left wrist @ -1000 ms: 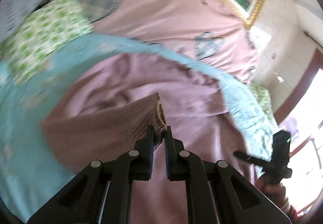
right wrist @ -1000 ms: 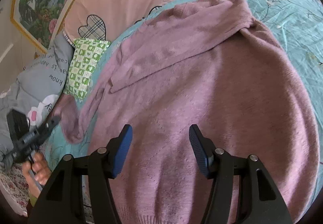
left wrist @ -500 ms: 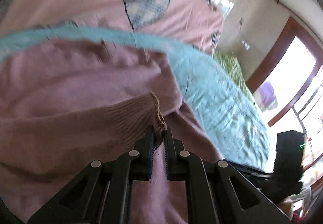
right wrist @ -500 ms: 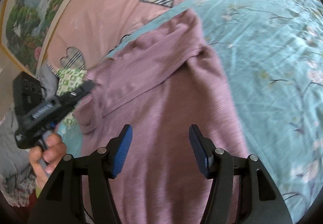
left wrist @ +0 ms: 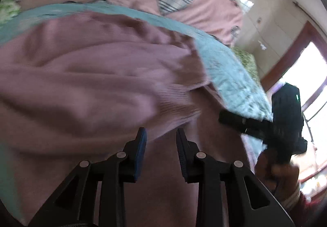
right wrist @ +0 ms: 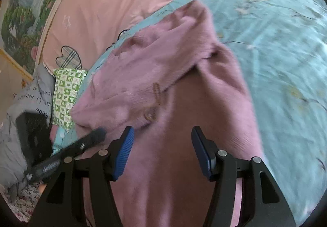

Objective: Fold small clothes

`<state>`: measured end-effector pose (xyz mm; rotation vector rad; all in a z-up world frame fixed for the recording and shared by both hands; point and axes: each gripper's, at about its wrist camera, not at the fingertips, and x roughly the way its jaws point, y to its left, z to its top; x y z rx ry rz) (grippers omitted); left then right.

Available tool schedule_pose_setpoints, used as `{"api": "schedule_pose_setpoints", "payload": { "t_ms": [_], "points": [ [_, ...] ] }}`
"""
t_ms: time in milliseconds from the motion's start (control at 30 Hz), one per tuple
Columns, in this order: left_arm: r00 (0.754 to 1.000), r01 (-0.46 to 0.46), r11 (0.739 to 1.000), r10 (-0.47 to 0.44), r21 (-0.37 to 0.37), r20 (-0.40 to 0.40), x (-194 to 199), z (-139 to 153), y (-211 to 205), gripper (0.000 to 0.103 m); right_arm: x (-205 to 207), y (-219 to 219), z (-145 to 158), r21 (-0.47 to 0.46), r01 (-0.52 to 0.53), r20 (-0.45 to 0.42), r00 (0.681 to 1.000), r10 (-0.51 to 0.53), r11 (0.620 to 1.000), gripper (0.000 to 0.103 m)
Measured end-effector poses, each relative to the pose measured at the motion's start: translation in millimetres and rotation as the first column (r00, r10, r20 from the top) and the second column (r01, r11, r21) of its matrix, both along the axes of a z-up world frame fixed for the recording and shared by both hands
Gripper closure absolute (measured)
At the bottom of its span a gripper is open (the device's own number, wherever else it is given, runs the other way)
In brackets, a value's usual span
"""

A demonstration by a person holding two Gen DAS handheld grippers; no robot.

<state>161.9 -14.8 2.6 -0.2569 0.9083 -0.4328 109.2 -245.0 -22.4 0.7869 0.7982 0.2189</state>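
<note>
While the left gripper (left wrist: 160, 135) fingers part just off the ribbed cuff (left wrist: 179, 108), right gripper (right wrist: 162, 135) fingers half-wide and empty over the mauve sweater (right wrist: 184, 135) on the bed's teal sheet (right wrist: 276, 32), green pillow (right wrist: 66, 96) clear only in right view.

Black left gripper (left wrist: 160, 133), right gripper (right wrist: 162, 132): blue ribbed pads (silver screws).

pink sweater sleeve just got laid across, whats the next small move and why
Probably draw the left gripper back off the pink sweater: its jaws are opening, and the ribbed cuff lies beyond the tips, across the body.
</note>
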Motion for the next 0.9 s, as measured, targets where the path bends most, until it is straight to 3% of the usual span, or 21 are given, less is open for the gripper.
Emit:
{"api": "schedule_pose_setpoints", "payload": {
  "t_ms": [133,300,333,367,400,433,500,567,700,800,900],
  "points": [
    [0.990,-0.143,0.987,0.143,0.074,0.008,-18.2,-1.5,51.7,0.073,35.1,10.9,-5.6,0.001,-0.030,-0.031,0.999,0.030,1.000,0.043],
    [0.941,-0.330,0.939,0.335,0.099,-0.042,-22.7,-20.3,117.9,0.073,67.8,37.8,-12.7,-0.025,-0.112,-0.075,0.991,0.110,0.993,0.044],
    [0.931,-0.356,0.928,0.363,0.107,-0.052,-20.8,-25.7,128.6,0.073,71.7,43.8,-11.7,-0.037,-0.132,-0.074,0.989,0.129,0.991,0.051],
    [0.926,-0.367,0.924,0.374,0.112,-0.055,-18.4,-29.7,133.8,0.073,75.6,51.3,-8.9,-0.058,-0.154,-0.074,0.986,0.149,0.986,0.080],
    [0.922,-0.373,0.921,0.382,0.115,-0.065,-14.9,-33.8,138.4,0.073,80.1,55.2,-5.7,-0.063,-0.171,-0.072,0.983,0.166,0.983,0.095],
    [0.921,-0.375,0.920,0.384,0.113,-0.071,-12.1,-36.5,141.2,0.073,83.1,56.1,-0.1,-0.058,-0.177,-0.058,0.983,0.173,0.983,0.098],
    [0.922,-0.374,0.920,0.383,0.119,-0.060,-8.7,-36.6,140.6,0.073,89.0,51.5,23.0,-0.071,-0.167,0.003,0.986,0.167,0.983,0.098],
    [0.924,-0.370,0.918,0.380,0.141,-0.047,-2.0,-35.4,137.0,0.073,92.7,33.7,68.9,-0.092,-0.119,0.119,0.984,0.129,0.989,0.098],
    [0.914,-0.397,0.902,0.405,0.170,-0.014,18.7,-30.6,130.9,0.073,86.6,-16.8,141.2,-0.094,0.014,0.293,0.956,0.014,0.995,0.098],
    [0.899,-0.434,0.886,0.437,0.164,0.016,34.4,-24.0,133.5,0.073,85.9,-43.8,150.0,-0.111,0.056,0.292,0.956,-0.021,0.992,0.098],
    [0.893,-0.447,0.870,0.449,0.207,0.038,44.9,-21.5,128.1,0.073,91.5,-51.4,124.6,-0.127,0.061,0.221,0.975,-0.032,0.990,0.098]
  ]
}}
